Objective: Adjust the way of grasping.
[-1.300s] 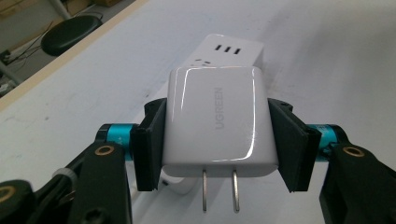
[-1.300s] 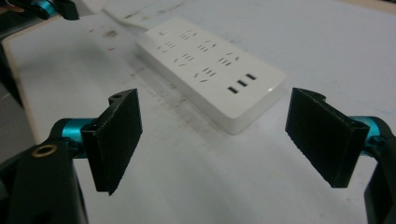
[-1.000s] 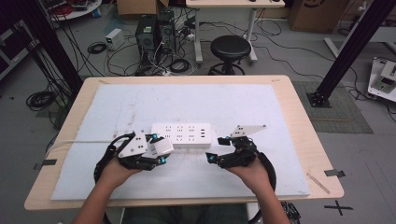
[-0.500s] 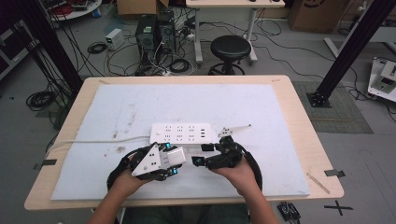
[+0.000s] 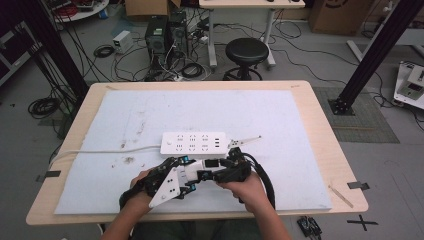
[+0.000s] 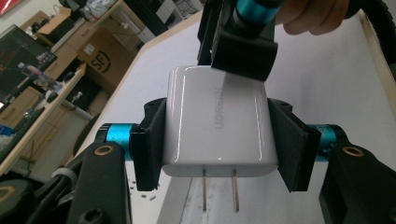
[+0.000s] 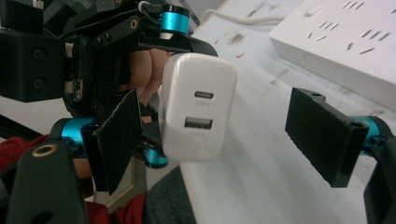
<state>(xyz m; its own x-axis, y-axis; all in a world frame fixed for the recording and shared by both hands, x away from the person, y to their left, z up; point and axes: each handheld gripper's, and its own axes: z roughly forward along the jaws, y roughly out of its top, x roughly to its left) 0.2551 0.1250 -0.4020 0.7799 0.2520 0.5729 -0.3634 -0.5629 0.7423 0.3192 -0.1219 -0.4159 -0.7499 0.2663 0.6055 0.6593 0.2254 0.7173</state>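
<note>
Both hands have moved toward the near tabletop edge: left tongs grip the white plastic charger, open right tongs surround it for handover.

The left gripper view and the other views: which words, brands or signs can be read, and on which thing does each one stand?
"UGREEN": grey letters along the face of the white charger, clamped in the left gripper.
"SF": round logo on a cardboard box beside the table.
Small marks under the charger's two ports: too blurred to read.
Power strip: no readable text.
</note>
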